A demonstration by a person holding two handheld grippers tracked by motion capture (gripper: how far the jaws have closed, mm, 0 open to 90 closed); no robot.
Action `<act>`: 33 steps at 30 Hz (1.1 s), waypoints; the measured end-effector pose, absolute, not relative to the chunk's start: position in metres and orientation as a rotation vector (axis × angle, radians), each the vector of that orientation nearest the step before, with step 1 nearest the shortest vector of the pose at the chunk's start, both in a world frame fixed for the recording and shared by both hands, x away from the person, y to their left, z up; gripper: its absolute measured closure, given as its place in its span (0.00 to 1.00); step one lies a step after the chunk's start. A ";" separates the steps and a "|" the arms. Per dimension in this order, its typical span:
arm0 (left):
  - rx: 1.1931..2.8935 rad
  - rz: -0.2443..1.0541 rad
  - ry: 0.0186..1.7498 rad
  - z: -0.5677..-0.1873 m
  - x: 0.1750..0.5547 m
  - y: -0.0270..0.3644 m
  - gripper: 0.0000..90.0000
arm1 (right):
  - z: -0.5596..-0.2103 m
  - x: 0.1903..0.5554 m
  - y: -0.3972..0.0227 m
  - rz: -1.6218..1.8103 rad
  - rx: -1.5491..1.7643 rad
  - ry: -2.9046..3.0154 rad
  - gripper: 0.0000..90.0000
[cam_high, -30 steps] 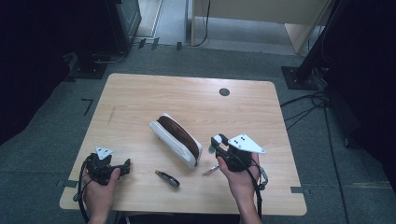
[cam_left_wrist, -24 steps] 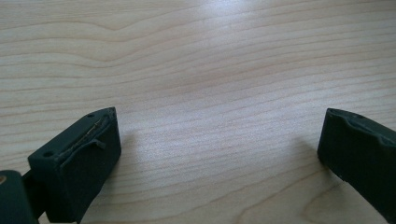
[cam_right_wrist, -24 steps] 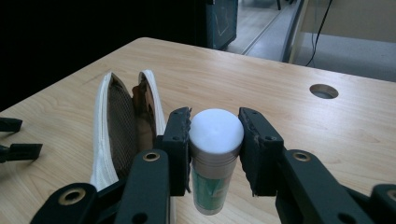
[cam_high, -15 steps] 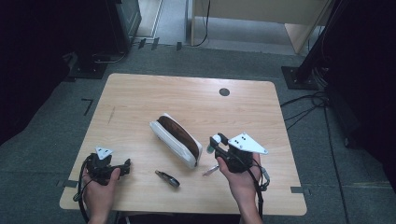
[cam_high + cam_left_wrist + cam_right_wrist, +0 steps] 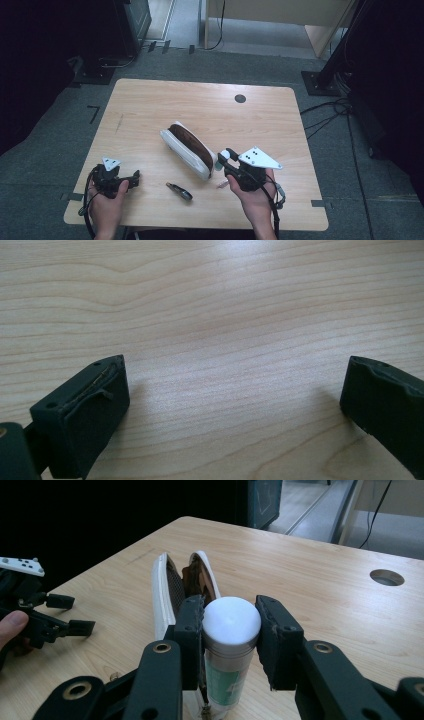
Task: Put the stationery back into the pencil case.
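while my right gripper point(image 5: 227, 640) stays clamped on the white-capped tube point(image 5: 231, 647), nothing has shifted over the last second: the tube hangs upright just above the near right part of the table point(image 5: 150, 107), touching or all but touching the near end of the open white pouch point(image 5: 189, 149). this stillness suggests a pause before tipping the tube into the pouch mouth. a small dark object point(image 5: 180, 190) lies near the front edge. my left gripper point(image 5: 134, 176), jaws apart and empty, rests at the near left corner.
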State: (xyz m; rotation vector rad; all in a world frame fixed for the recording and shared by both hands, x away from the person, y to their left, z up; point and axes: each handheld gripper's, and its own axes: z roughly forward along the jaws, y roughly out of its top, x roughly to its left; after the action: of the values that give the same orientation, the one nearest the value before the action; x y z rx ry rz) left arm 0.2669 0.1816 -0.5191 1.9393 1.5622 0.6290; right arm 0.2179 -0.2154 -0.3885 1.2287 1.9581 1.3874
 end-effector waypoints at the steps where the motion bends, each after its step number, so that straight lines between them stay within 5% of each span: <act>1: 1.939 0.629 1.563 -0.519 0.267 0.182 0.00 | -0.389 0.218 -0.214 1.390 1.225 1.958 0.73; 33: 1.940 0.628 1.563 -0.519 0.267 0.182 0.00 | -0.394 0.260 -0.175 1.413 1.170 2.009 0.73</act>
State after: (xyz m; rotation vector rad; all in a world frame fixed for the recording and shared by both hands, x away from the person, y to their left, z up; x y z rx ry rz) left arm 0.2668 0.1816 -0.5190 1.9400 1.5627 0.6277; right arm 0.2598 -0.1753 -0.3941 1.1699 2.0087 1.4127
